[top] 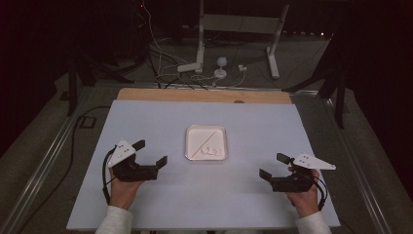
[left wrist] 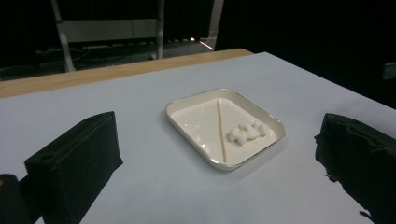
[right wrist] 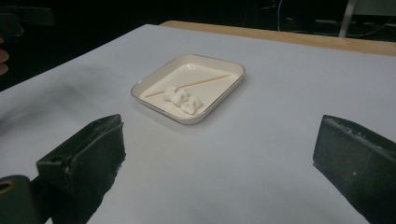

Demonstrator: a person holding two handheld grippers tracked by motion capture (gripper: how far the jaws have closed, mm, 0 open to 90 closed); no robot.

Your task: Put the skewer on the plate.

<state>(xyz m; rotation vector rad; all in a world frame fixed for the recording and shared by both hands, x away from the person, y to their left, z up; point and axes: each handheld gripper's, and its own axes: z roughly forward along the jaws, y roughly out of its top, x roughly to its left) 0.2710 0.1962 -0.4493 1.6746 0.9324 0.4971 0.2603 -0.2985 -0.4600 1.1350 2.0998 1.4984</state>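
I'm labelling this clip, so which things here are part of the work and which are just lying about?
Part of the work:
- white tray
- thin wooden stick lying across the tray
- white lumps beside the stick
- left gripper, open
- right gripper, open

Just lying about:
- white frame legs on the floor beyond the table
- cables on the floor

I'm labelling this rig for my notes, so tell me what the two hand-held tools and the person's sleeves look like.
Both are black two-jaw tools. The left tool and the right tool each carry a pale grey three-cornered plate on top and blocky, flat black jaws. A black cable loops from the left tool past the hand, and another trails from the right. The person wears light, whitish sleeves.
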